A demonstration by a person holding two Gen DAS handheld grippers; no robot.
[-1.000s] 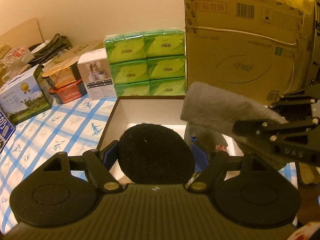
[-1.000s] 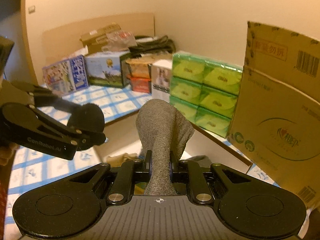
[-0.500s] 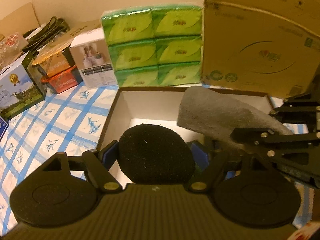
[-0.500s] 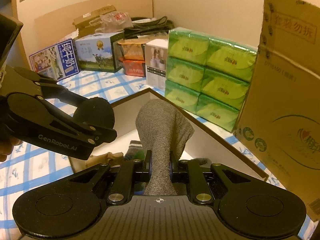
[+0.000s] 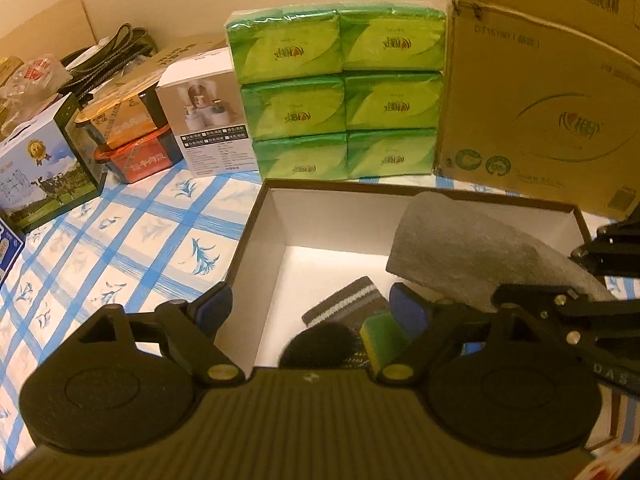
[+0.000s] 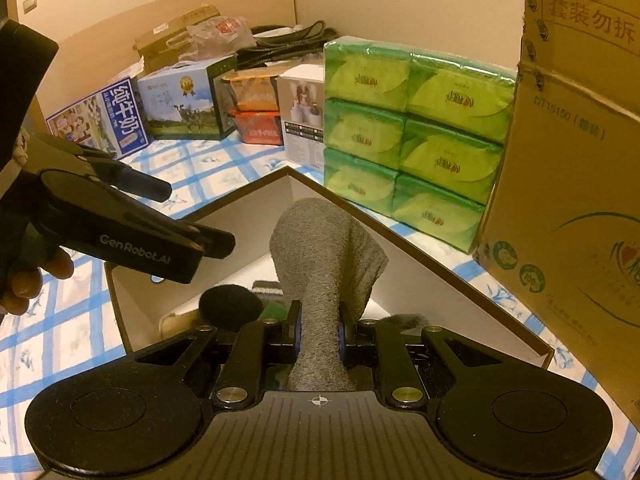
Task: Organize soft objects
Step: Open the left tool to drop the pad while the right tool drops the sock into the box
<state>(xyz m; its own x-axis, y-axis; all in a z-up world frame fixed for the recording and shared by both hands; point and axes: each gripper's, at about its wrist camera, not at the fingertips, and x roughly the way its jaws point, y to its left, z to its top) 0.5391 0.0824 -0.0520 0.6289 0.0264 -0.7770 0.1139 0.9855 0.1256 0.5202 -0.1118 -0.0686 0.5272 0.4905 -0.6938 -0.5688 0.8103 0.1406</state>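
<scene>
My left gripper (image 5: 312, 308) hangs over the near left corner of the open box (image 5: 276, 220), its jaws opening wide with nothing between them. Beneath it a black round puff (image 5: 320, 346) lies in the box beside a striped sock (image 5: 344, 306) and a green and yellow sponge (image 5: 382, 336). My right gripper (image 6: 320, 322) is shut on a grey cloth (image 6: 326, 248), which stands up above the box (image 6: 420, 292). The right wrist view shows the puff (image 6: 230, 306) low in the box, under the left gripper (image 6: 192, 216).
Green tissue packs (image 5: 340, 108) are stacked behind the box, with a tall cardboard carton (image 5: 540, 92) to their right. A white product box (image 5: 204, 124), food tins and milk cartons (image 6: 180, 100) line the back left on a blue-checked cloth (image 5: 120, 256). A hand (image 6: 24, 280) holds the left gripper.
The left gripper let go of the black puff, which dropped into the box, and its jaws spread wide. Both grippers came forward and lower over the box.
</scene>
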